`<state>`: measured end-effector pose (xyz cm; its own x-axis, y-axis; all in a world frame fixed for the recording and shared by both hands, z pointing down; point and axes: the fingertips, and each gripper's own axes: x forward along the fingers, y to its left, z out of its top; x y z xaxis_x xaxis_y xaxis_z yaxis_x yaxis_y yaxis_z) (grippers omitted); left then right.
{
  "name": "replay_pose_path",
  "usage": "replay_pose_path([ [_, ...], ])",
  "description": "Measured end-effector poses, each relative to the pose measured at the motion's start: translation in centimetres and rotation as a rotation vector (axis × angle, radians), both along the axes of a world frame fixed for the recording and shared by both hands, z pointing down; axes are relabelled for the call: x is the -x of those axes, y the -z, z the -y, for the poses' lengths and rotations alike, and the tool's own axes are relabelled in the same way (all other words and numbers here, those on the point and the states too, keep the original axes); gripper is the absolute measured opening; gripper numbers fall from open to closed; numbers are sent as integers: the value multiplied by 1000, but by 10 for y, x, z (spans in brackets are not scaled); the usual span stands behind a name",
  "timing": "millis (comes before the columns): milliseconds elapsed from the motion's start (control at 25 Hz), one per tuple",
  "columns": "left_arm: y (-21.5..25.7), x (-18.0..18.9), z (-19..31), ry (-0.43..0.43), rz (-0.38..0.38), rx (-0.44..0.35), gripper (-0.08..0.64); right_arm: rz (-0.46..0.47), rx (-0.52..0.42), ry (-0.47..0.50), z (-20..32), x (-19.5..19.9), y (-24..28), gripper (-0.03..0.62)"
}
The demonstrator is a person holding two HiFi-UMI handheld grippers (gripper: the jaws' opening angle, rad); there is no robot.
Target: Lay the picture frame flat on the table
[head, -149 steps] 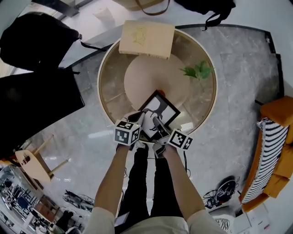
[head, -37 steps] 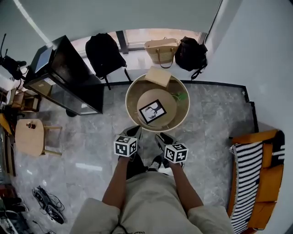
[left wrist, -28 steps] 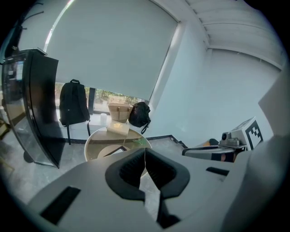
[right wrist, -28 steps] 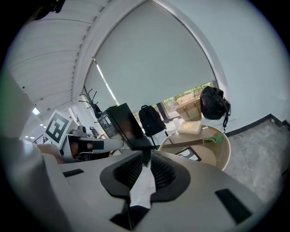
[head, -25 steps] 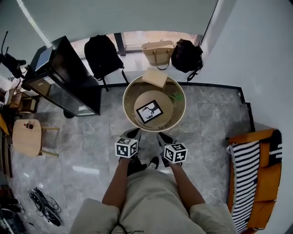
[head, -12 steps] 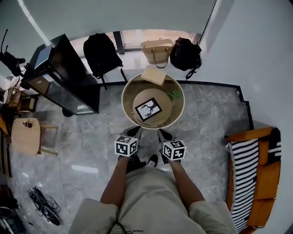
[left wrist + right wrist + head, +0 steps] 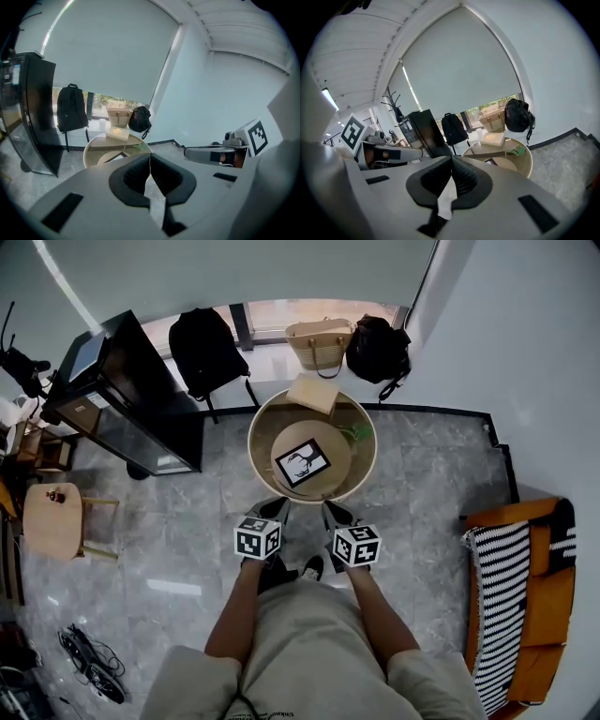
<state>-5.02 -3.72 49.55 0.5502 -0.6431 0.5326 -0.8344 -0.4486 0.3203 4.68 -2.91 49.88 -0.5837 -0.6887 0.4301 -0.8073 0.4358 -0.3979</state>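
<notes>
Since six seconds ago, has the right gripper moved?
Yes. The right gripper left the picture frame and pulled back off the round table's near rim.

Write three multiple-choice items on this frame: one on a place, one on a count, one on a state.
1. Where is the picture frame?
A) lying flat on the round table
B) held in a claw
C) on the floor by the sofa

2. How many bags stand behind the table?
A) one
B) three
C) five

3. The left claw and right claw are:
A) both wide open
B) right one shut on the frame
C) both shut, empty

Key:
1 A: the frame faces up on the table's inner disc.
2 B: there is a black backpack, a woven bag and a black bag.
3 C: each gripper view shows the jaws together with nothing between them.
</notes>
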Motion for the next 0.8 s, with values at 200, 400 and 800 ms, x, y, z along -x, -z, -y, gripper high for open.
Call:
replay_pose_path([
  [200,0,2,-1,3,-4,2,21,-14,-5,8,-1,2,1,34],
  [400,-2,0,-3,-5,-5,4,21,-10,-3,3,-3,1,-1,33],
  [800,-3,0,-1,-5,-7,10,21,-14,-1,7,-2,2,-1,34],
])
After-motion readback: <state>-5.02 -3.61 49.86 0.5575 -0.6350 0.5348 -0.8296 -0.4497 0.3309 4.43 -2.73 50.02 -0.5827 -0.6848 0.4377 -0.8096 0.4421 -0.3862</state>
